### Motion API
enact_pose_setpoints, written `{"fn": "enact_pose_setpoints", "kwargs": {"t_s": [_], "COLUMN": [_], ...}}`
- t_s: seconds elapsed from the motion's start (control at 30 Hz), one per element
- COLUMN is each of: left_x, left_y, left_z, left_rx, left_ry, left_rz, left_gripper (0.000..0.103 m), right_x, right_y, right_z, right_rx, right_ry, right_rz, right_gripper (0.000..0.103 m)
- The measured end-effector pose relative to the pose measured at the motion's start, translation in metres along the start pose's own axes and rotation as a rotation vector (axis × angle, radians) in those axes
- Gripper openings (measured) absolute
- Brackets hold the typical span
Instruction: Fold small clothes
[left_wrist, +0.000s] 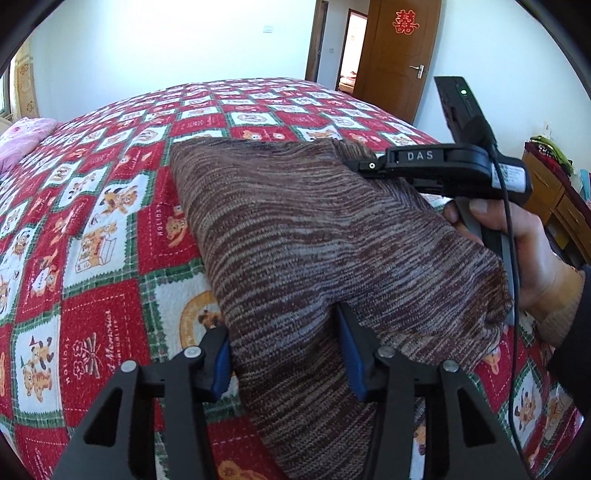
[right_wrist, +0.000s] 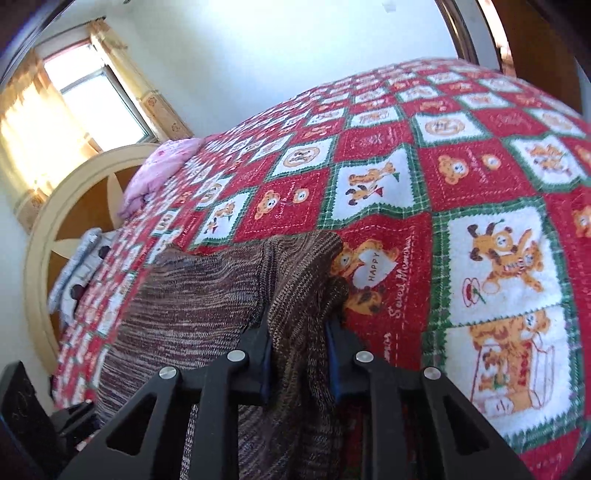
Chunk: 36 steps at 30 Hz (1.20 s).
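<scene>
Both sets of fingers grip the brown knit garment (left_wrist: 314, 236) on the bed (left_wrist: 110, 221): the left gripper (left_wrist: 284, 365) at its near edge, the right gripper (right_wrist: 299, 354) on a bunched end; folding looks midway; readable: "DAS" on the right gripper, "HOLIDAY", "HAPPY", "Sweet Memories" on the bedspread.

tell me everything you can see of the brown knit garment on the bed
The brown knit garment is a soft, ribbed-looking knit streaked in brown, tan and grey. It lies on the red, white and green patchwork bedspread, bunched and partly lifted rather than spread flat. The left gripper has its fingers closed on a thick fold of the near edge. The right gripper pinches another bunched edge, which stands up in a narrow ridge. What kind of garment it is cannot be told.
</scene>
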<state>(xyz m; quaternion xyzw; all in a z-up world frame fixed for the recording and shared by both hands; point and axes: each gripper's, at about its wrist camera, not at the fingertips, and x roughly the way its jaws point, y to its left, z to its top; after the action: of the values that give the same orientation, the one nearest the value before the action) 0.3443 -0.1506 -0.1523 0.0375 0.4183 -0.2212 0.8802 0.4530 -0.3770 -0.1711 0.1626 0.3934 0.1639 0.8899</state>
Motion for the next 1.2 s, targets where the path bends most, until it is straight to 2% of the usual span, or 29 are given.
{"fn": "enact_pose_setpoints", "kwargs": {"t_s": [0.17,0.37,0.53,0.6,0.83,1.2], "left_x": [0.000,0.000,-0.004,-0.007,-0.011,-0.055], "left_y": [-0.003,-0.002,-0.003,-0.002,-0.004,-0.007], "left_z": [0.000,0.001,0.004,0.005,0.006,-0.001], "left_rx": [0.006,-0.002,0.007,-0.003,-0.002,0.005], "left_ry": [0.007,0.019,0.019,0.021,0.021,-0.026], "left_rz": [0.019,0.021,0.033,0.033,0.050,0.023], "left_gripper": [0.049,0.040,0.025,0.023,0.019,0.018], "right_x": [-0.007,-0.013,-0.020,-0.027,-0.043,-0.079], "right_y": [0.010,0.015,0.022,0.025,0.038,0.073], "right_z": [-0.004,-0.007,-0.010,-0.011,-0.015,-0.027], "right_rx": [-0.038,-0.043,-0.049,-0.050,-0.062,-0.084], "right_ry": [-0.025,-0.012,-0.001,-0.008,-0.025,-0.077], "right_rz": [-0.061,-0.092,-0.115,-0.115,-0.121,-0.070], "right_gripper": [0.020,0.019,0.018,0.018,0.017,0.017]}}
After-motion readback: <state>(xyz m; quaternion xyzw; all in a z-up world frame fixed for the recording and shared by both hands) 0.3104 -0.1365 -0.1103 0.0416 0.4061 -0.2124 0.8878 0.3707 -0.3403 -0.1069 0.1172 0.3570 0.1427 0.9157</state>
